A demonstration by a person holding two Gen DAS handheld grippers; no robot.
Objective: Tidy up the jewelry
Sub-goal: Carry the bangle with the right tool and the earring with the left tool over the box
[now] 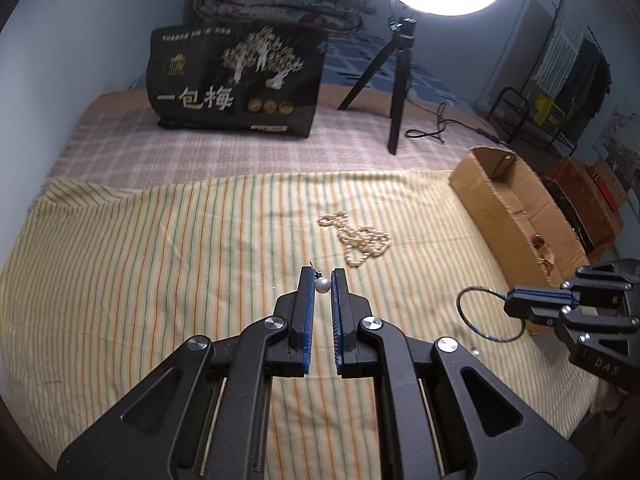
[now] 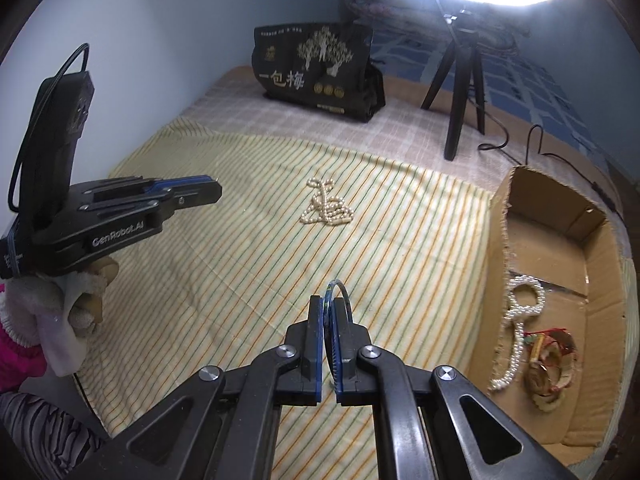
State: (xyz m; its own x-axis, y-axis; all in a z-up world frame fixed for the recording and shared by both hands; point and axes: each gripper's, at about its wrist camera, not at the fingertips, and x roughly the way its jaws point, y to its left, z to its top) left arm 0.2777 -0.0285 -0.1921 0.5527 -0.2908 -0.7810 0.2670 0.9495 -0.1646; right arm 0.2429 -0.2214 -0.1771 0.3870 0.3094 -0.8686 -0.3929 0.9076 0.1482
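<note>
My left gripper [image 1: 323,276] is shut on a pearl earring [image 1: 322,285], held above the striped cloth; it also shows at the left of the right wrist view [image 2: 214,188]. My right gripper [image 2: 328,304] is shut on a thin blue bangle [image 2: 340,292], which also shows as a ring in the left wrist view [image 1: 490,314], next to the cardboard box [image 1: 486,190]. A pearl necklace [image 1: 360,238] lies heaped on the cloth ahead, also seen from the right wrist [image 2: 326,206]. The box [image 2: 500,216] holds a pearl piece [image 2: 520,312] and a red-gold bracelet [image 2: 552,364].
A black printed bag [image 1: 236,80] stands at the back of the bed. A ring light on a black tripod [image 1: 396,80] stands back right, its cable [image 1: 432,128] trailing on the bed. A yellow striped cloth [image 1: 160,248] covers the near bed.
</note>
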